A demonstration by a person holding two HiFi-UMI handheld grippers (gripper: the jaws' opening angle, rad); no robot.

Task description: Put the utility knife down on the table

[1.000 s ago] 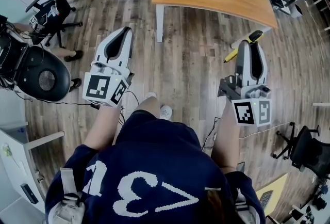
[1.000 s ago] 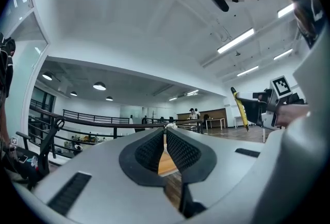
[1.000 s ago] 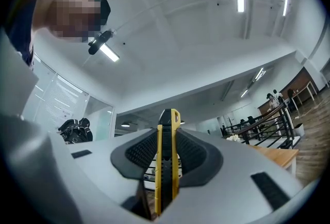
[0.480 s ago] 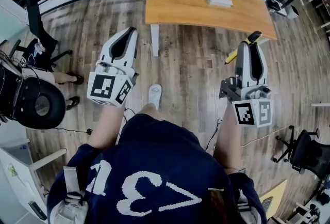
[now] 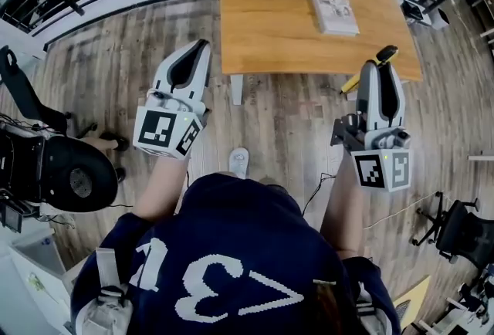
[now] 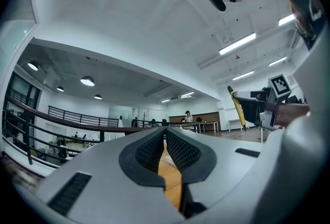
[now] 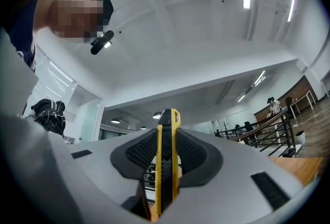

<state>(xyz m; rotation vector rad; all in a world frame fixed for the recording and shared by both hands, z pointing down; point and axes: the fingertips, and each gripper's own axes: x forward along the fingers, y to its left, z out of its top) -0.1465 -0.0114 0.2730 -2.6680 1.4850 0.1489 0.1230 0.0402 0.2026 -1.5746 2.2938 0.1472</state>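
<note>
Both jaws of the white right gripper [image 5: 381, 69] clamp the slim yellow-and-black utility knife [image 7: 166, 166] mid-body beside the orange wooden surface [image 5: 270, 17]; likely light, rigid and slick, while the white left gripper [image 5: 196, 49] sits closed and empty.

Utility knife [image 7: 166, 166]: slim yellow body, black slider track down the middle, black end with a yellow loop. It is clamped between the right gripper's [image 5: 380, 67] fingers [image 7: 198, 153], on edge, and sticks out past the fingertips. In the head view it lies slanted across the gripper, the black tip [image 5: 386, 54] at the near right edge of the wooden worktop [image 5: 270, 17], not resting on it.
</note>
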